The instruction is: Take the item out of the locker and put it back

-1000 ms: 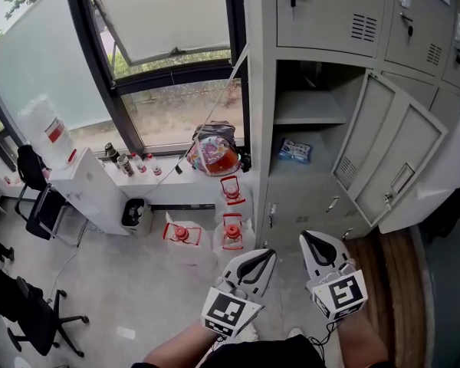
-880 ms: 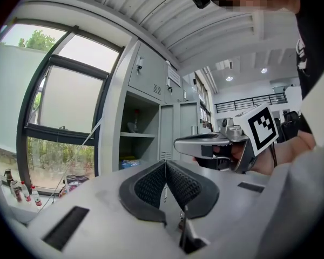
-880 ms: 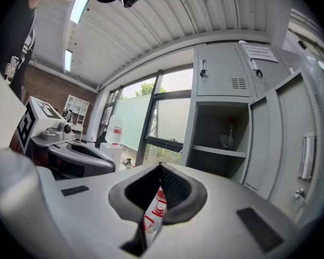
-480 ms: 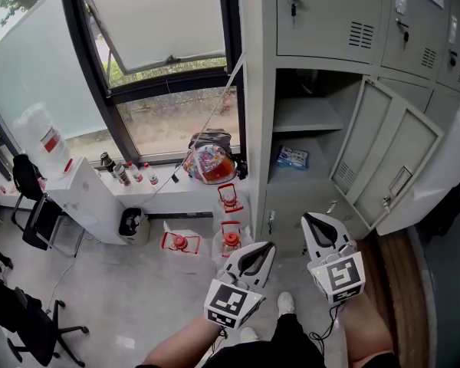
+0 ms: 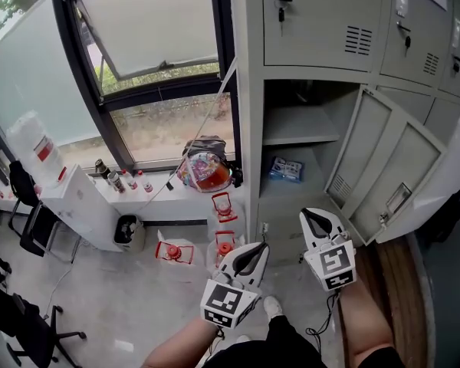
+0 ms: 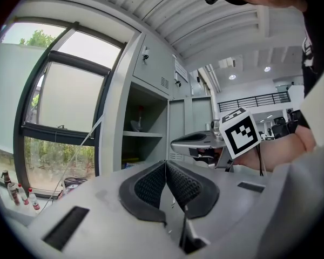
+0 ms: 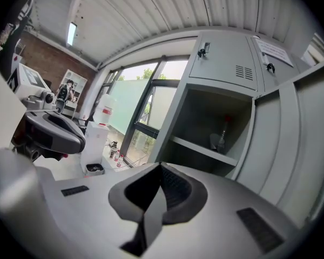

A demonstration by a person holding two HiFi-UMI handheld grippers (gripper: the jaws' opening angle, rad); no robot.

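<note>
The grey locker's [image 5: 249,90] open compartment has a shelf [image 5: 300,136] and a door [image 5: 383,167] swung out to the right. A blue and white packet [image 5: 286,169] lies on the compartment floor. In the right gripper view a small bottle with a red top [image 7: 222,135] stands on the shelf [image 7: 202,149]. My left gripper [image 5: 251,256] and right gripper [image 5: 314,219] hang low before the locker, well short of it. Both are shut and hold nothing. The left gripper [image 6: 164,164] sees the locker [image 6: 143,139] ahead, and the right gripper [image 7: 161,166] faces the opening.
A window ledge [image 5: 157,194] left of the locker carries a colourful bag [image 5: 205,171] and small bottles [image 5: 115,179]. Red-capped jugs [image 5: 222,205] and a bin [image 5: 128,231] stand on the floor. A white cabinet [image 5: 69,198] and chairs [image 5: 31,213] are at far left.
The view has moved nearer to the locker, which now stands larger and more central. Both grippers stay shut and low, with the right one a little closer to the opening.
</note>
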